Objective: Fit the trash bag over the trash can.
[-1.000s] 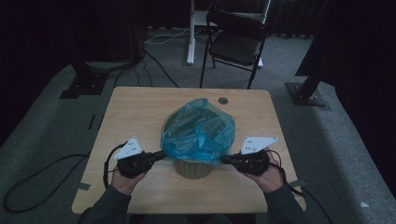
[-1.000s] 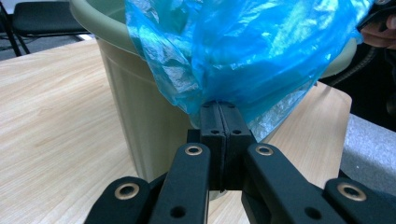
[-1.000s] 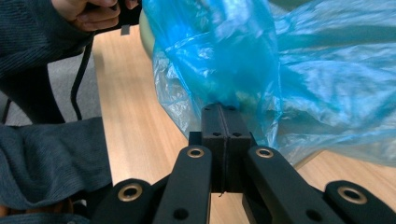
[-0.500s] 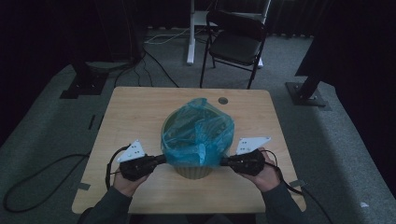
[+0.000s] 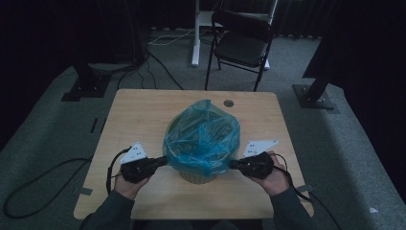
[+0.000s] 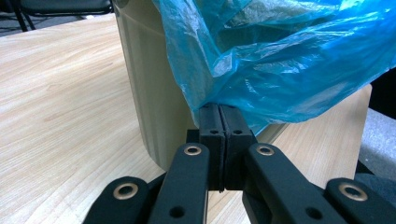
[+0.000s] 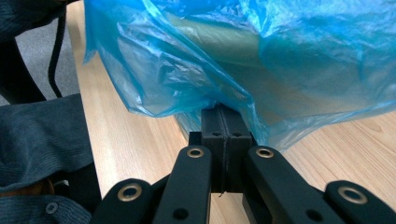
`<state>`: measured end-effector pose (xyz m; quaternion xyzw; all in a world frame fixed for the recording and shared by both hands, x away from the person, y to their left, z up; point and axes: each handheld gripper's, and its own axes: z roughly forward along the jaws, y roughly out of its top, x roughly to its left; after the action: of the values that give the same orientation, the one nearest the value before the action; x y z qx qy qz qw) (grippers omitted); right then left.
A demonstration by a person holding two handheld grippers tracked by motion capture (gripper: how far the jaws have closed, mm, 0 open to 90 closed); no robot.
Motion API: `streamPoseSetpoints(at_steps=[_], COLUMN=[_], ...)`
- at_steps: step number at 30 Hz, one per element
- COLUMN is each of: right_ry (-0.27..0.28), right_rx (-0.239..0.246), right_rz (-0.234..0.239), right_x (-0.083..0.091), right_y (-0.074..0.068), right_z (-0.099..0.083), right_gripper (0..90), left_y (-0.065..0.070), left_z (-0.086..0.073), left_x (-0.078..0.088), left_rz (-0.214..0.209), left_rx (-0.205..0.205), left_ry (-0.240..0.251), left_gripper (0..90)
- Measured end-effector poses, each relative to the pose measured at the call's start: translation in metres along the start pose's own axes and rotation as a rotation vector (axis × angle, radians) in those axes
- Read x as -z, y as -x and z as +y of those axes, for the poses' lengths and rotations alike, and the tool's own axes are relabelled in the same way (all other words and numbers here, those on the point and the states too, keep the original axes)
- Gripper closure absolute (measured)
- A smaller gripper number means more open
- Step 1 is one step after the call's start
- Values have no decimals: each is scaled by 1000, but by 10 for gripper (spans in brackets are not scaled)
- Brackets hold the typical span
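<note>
While the bin (image 5: 196,176) stands on the bench (image 5: 143,110), left tongs (image 6: 219,122) and right tongs (image 7: 223,122) each pinch its blue bag (image 5: 202,139), jaws clamped together.

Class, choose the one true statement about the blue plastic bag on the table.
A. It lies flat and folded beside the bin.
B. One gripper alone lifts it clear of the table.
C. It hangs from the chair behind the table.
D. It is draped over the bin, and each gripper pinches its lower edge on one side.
D: the blue plastic bag covers the bin, and the left gripper and right gripper each clamp its hem with jaws closed.
</note>
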<state>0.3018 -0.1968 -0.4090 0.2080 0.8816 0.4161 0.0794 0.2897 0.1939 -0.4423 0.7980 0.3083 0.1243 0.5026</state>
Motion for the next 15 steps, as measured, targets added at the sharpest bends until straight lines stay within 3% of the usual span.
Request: streamPoseSetpoints(at_steps=[4, 8, 15], right_ry=[-17, -51, -15], right_rx=[0, 22, 31], right_rz=[19, 59, 57], right_x=[0, 1, 13], right_y=[0, -4, -4], right_z=[-1, 0, -1], right_gripper=[883, 765, 668], left_y=[-2, -1, -7], left_z=[0, 0, -1], left_x=[3, 14, 29], left_rz=[-1, 8, 51], left_rx=[21, 9, 21], left_ry=[16, 55, 94], left_gripper=[852, 765, 736])
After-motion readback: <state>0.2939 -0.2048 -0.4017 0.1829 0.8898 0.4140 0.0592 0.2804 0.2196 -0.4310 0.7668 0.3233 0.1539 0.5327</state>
